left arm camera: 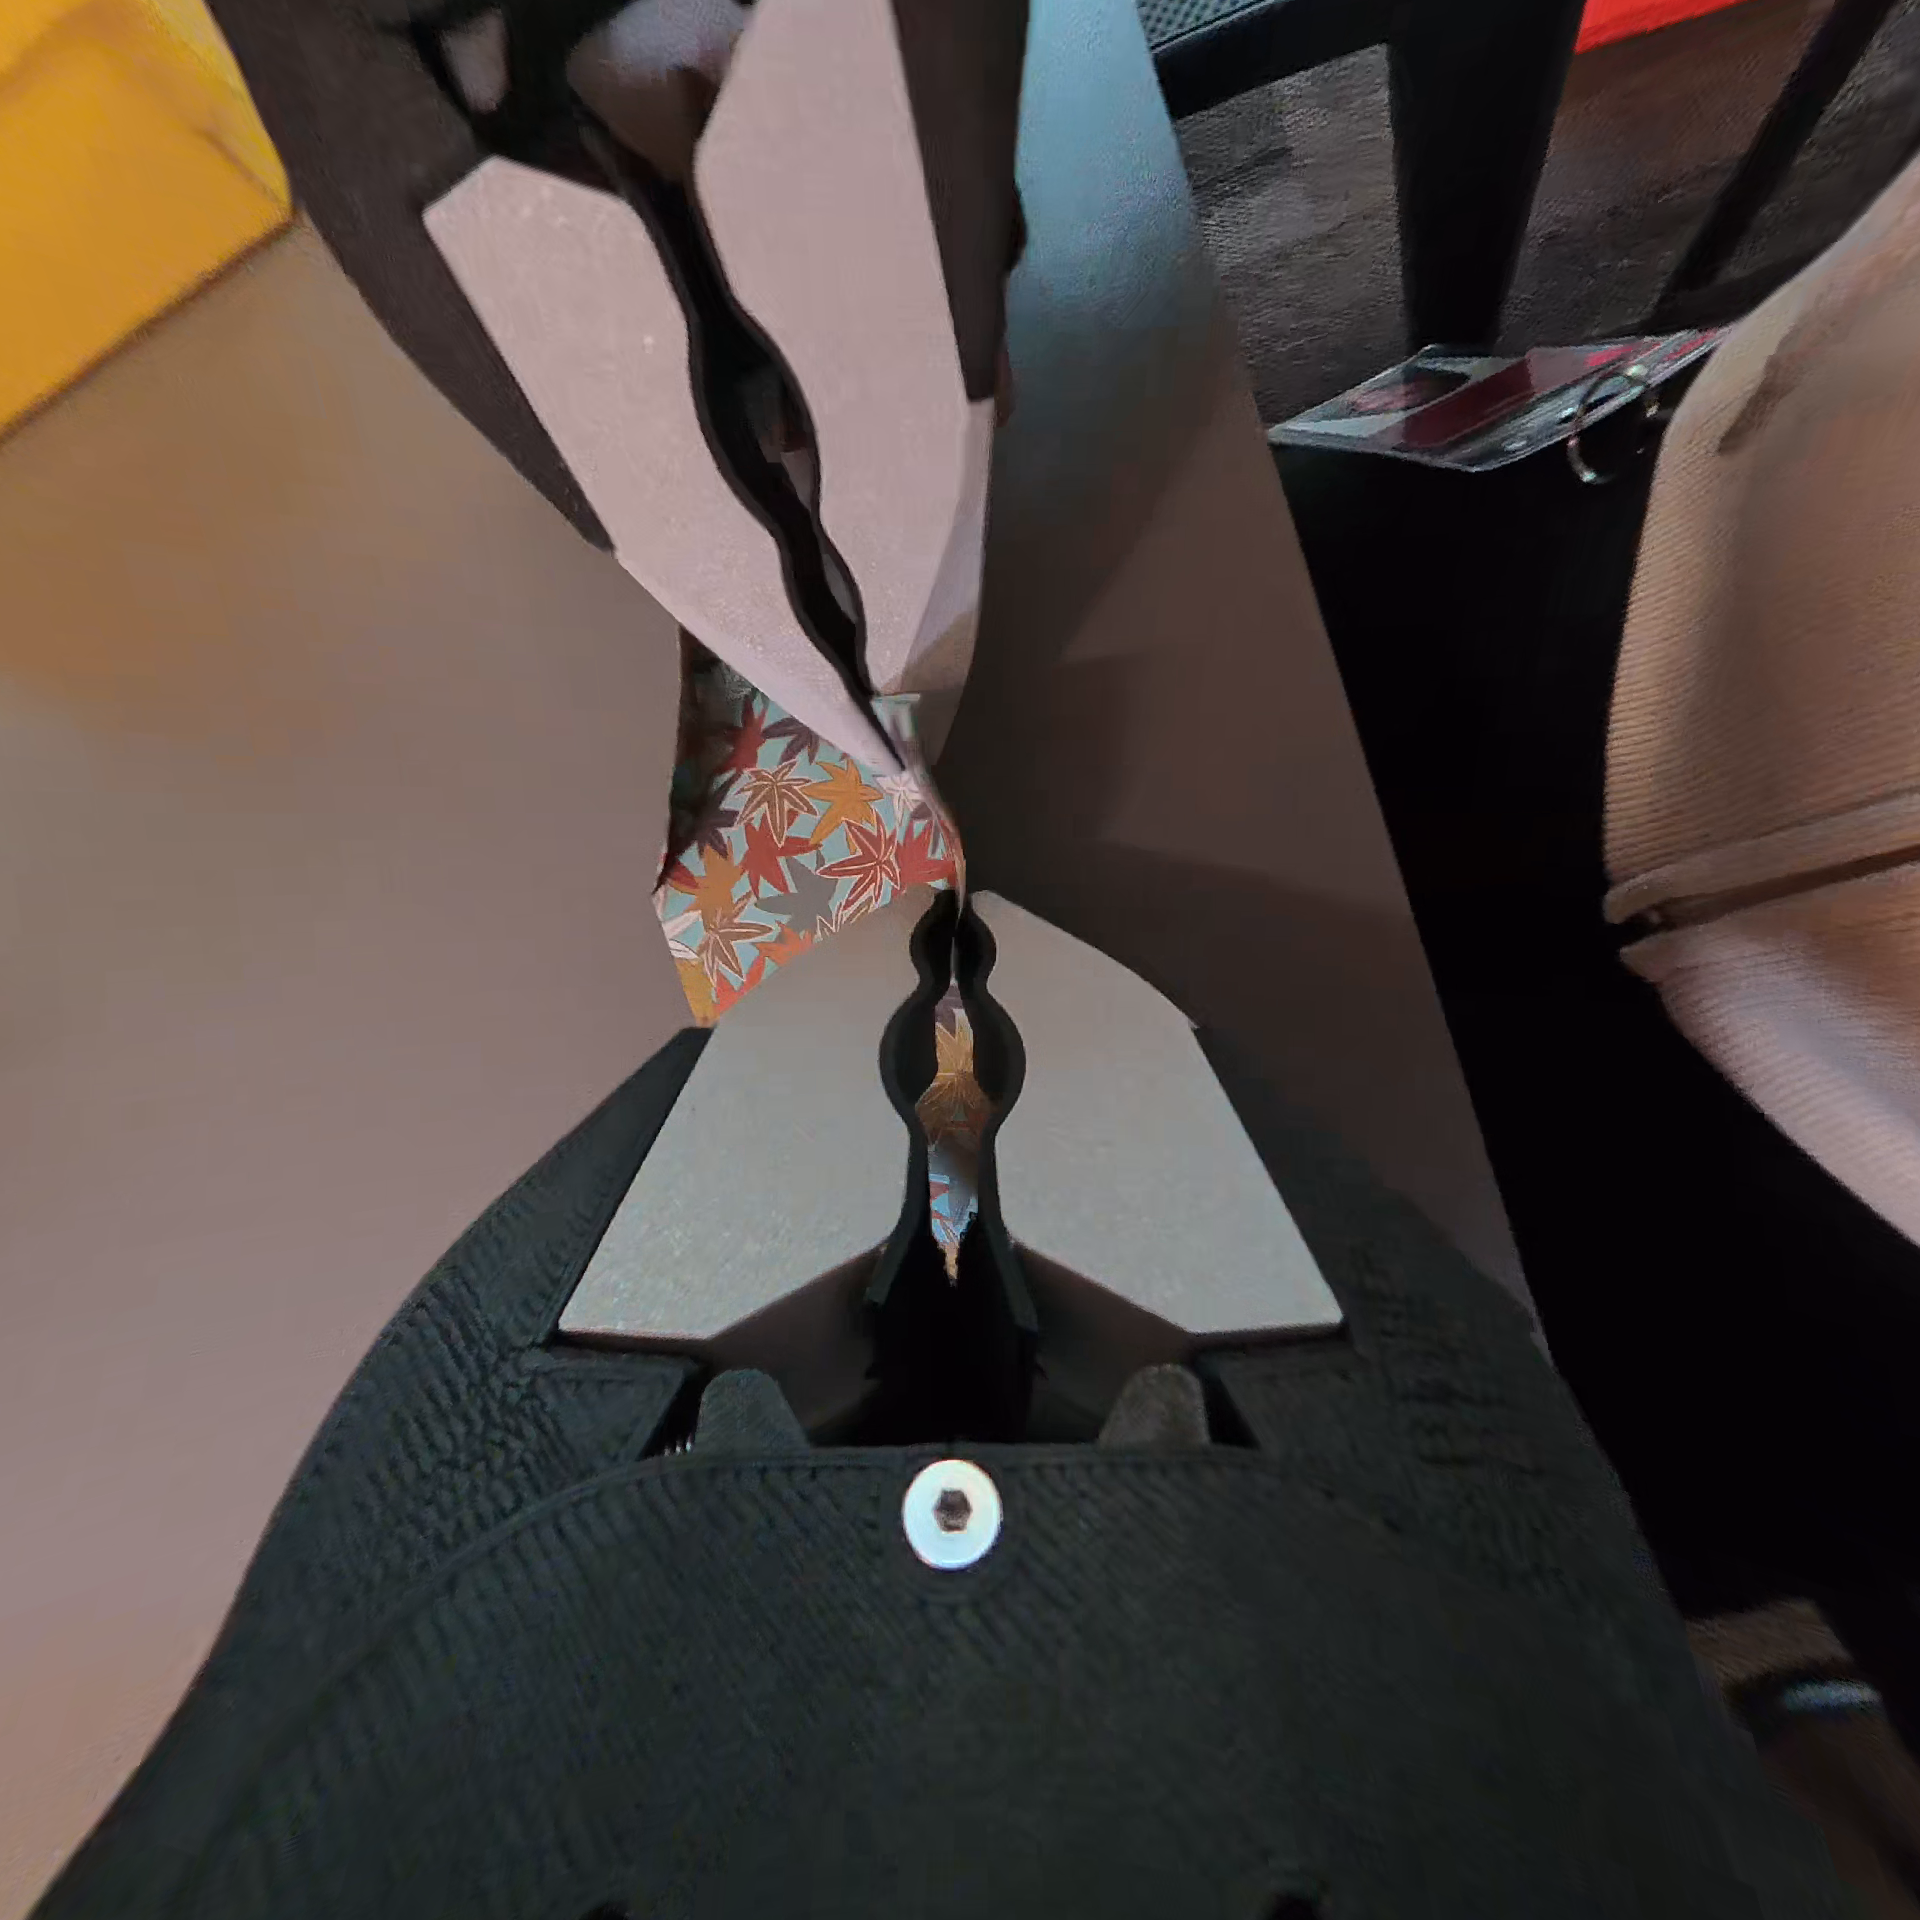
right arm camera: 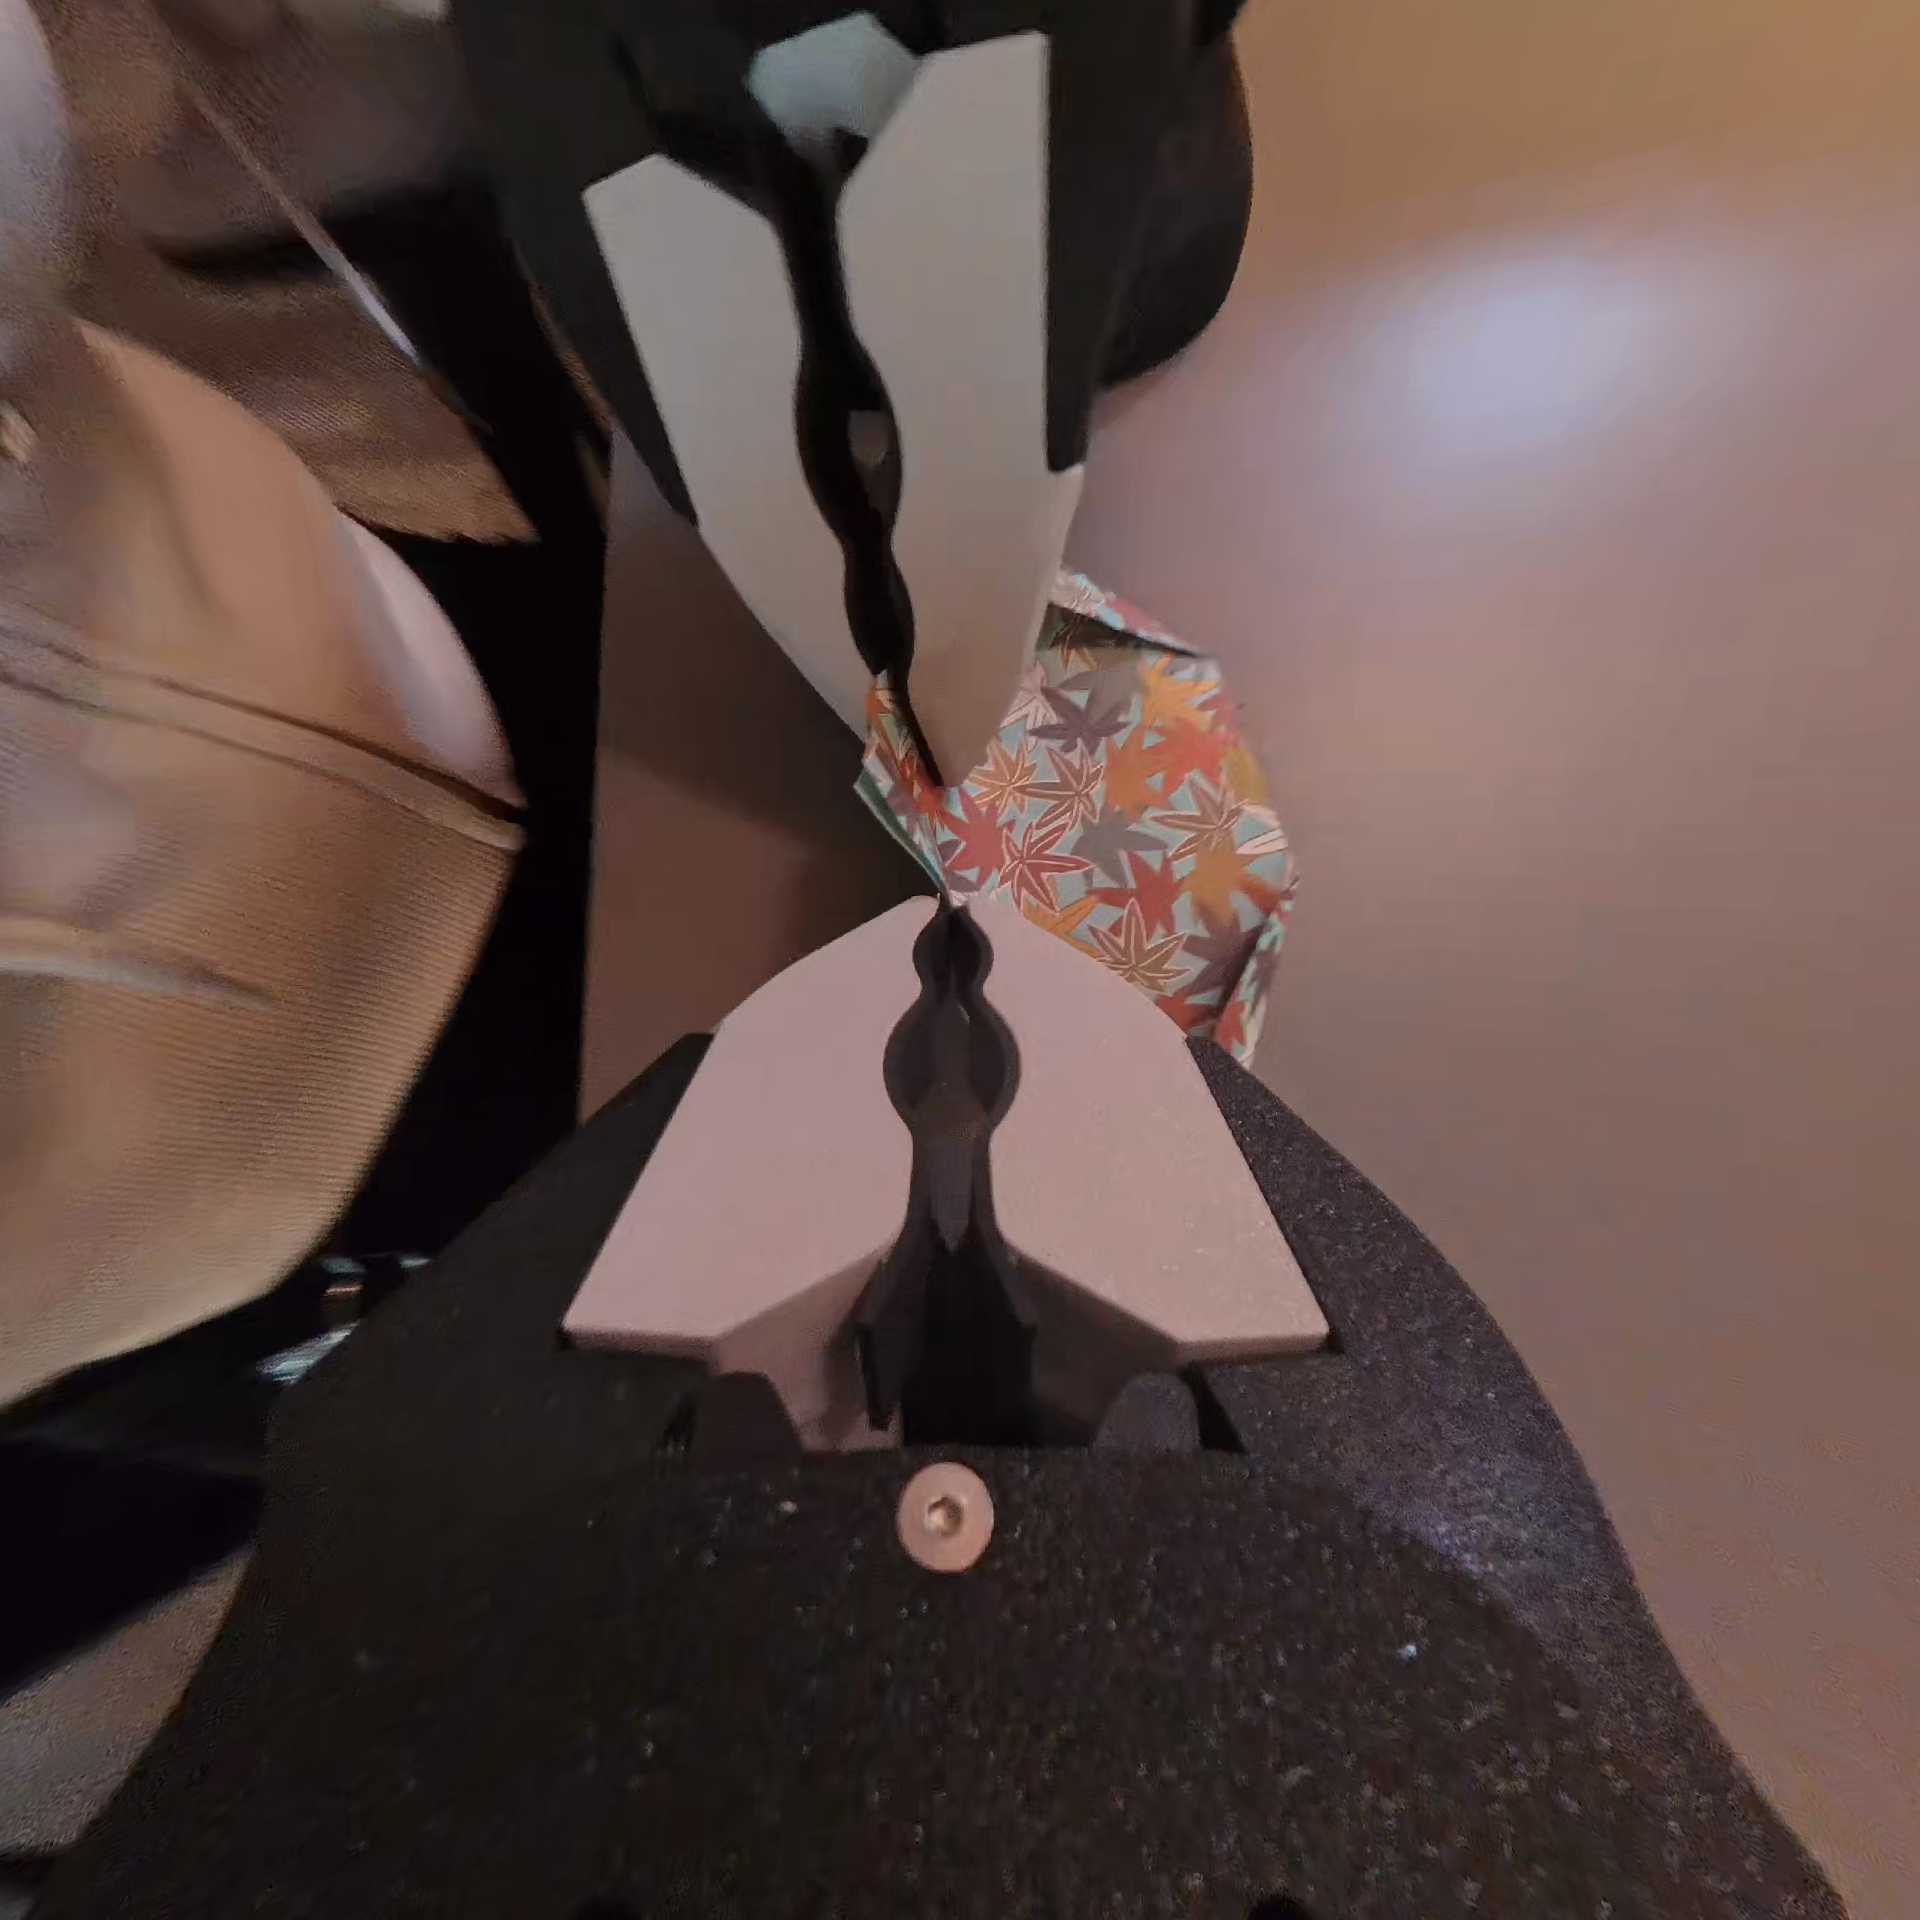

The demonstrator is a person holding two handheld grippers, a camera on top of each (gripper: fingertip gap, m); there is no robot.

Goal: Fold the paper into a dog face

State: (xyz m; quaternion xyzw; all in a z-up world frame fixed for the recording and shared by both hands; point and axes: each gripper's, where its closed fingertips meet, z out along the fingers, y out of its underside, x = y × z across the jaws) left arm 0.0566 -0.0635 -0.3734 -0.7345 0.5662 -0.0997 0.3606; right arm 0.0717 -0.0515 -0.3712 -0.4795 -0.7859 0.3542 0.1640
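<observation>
The paper (left arm camera: 800, 862), folded and printed with autumn leaves on light blue, is held up above the table between both grippers. My left gripper (left arm camera: 958, 904) is shut on one edge of it; a strip of the paper shows inside the closed jaws. In the right wrist view the paper (right arm camera: 1122, 831) hangs to the right of the fingertips. My right gripper (right arm camera: 948, 906) is shut on the paper's near corner. The left gripper (right arm camera: 928, 764) comes in from above there, pinching the paper's upper left edge. The right gripper (left arm camera: 899, 758) likewise comes in from above in the left wrist view.
A plain beige table (left arm camera: 260, 935) lies under the paper. A yellow object (left arm camera: 104, 208) stands at the far left. A person's beige garment (left arm camera: 1766, 727) is close on the right, with a card on a ring (left arm camera: 1496, 405) and dark chair legs (left arm camera: 1455, 208) beyond.
</observation>
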